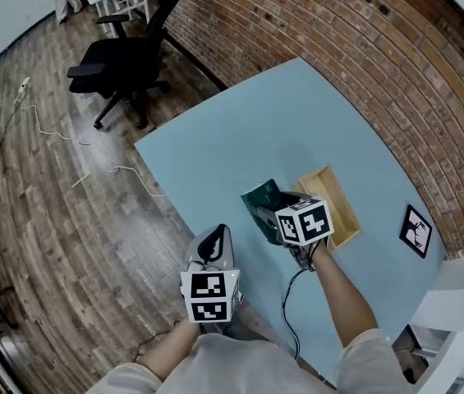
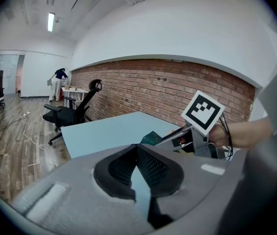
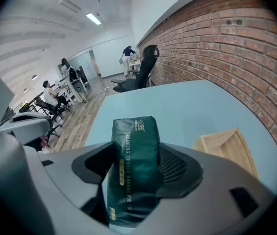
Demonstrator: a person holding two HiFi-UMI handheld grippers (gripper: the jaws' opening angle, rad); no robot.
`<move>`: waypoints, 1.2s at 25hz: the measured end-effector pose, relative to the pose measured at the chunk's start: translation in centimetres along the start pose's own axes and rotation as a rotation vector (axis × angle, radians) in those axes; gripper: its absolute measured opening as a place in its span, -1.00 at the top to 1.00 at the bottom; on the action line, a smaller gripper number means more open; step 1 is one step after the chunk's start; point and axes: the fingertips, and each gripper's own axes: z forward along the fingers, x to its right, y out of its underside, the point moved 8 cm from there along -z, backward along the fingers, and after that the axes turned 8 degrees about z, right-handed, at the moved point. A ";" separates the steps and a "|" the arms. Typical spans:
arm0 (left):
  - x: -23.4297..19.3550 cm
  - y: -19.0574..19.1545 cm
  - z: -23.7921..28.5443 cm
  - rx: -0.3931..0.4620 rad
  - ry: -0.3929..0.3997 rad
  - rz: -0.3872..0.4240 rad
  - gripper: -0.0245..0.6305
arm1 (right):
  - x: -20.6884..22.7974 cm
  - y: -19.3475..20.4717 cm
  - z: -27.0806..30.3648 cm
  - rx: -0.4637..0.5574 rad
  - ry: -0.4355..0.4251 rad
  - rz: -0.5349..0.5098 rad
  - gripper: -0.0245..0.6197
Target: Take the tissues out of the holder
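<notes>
A dark green tissue pack (image 3: 134, 165) sits between the pads of my right gripper (image 3: 140, 153), which is shut on it. From the head view the pack (image 1: 261, 195) sticks out ahead of the right gripper (image 1: 274, 212), just left of the wooden holder (image 1: 332, 205). That holder (image 3: 229, 148) lies on the light blue table and its visible inside looks empty. My left gripper (image 1: 213, 241) hovers at the table's near edge, left of the right one. Its fingertips meet with nothing between them (image 2: 137, 151). The pack (image 2: 152, 138) also shows in the left gripper view.
A black-and-white marker card (image 1: 415, 231) lies on the table (image 1: 281, 130) to the right of the holder. The brick wall (image 1: 363, 48) runs along the table's far side. A black office chair (image 1: 125, 64) stands on the wooden floor, with a white cable (image 1: 59, 134) nearby.
</notes>
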 end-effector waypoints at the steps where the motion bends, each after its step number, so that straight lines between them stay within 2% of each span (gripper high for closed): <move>1: 0.1 0.1 0.0 -0.002 -0.001 -0.001 0.90 | 0.0 0.0 0.1 0.001 -0.001 -0.001 0.01; 21: 0.0 0.7 0.4 -0.032 -0.016 0.007 0.90 | -0.2 1.2 1.6 0.015 0.002 -0.015 0.01; 30: -0.2 0.6 0.7 -0.035 0.005 0.014 0.90 | -0.6 1.4 1.8 0.043 0.006 -0.025 0.00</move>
